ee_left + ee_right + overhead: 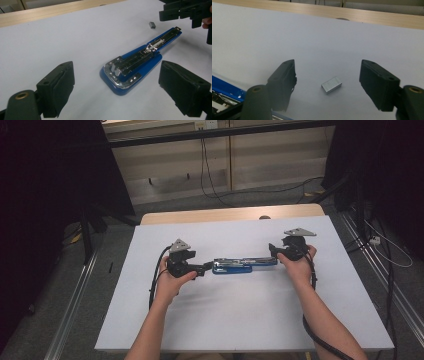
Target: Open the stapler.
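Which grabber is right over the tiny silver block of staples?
The right gripper. Its open fingers sit on either side of the staple block, while the left gripper points at the blue stapler instead.

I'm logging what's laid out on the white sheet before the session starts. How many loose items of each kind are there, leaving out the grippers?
Blue stapler, lying opened: 1
Small grey block of staples: 1
Total: 2
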A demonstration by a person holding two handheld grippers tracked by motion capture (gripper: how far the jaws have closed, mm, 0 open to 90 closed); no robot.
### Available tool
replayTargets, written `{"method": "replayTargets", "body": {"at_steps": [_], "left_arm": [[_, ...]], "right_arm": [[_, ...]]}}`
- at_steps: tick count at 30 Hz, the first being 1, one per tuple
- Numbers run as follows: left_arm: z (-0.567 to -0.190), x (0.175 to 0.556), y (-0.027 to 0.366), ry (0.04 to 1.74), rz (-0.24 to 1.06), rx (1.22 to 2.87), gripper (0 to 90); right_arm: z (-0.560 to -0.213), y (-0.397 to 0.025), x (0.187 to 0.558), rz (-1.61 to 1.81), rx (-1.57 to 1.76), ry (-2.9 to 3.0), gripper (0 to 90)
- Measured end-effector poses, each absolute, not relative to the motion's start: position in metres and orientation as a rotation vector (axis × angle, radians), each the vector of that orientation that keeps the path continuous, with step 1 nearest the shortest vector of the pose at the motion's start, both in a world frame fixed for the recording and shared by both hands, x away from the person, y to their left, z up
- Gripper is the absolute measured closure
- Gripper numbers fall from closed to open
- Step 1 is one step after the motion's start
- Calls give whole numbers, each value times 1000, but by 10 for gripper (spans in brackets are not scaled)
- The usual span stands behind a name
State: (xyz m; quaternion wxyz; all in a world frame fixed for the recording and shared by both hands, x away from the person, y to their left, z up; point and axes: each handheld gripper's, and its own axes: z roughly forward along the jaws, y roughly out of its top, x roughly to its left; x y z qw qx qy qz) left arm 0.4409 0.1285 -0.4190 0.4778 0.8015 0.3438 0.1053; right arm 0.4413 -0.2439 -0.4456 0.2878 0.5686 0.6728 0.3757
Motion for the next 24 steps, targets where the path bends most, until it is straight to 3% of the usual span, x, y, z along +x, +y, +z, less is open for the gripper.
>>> {"method": "replayTargets", "body": {"at_steps": [6,16,20,24], "left_arm": [[-419,441,130,840,258,1960,134],[-421,442,130,853,238,1965,130],[-422,443,129,854,235,1974,130],[-423,443,128,855,227,1972,130]], "right_arm": [[-446,-247,447,981,1543,1802,362],[-457,-247,452,937,1556,1839,547],[-464,-248,454,928,1564,1840,574],[-467,-247,457,917,1570,1834,536]]}}
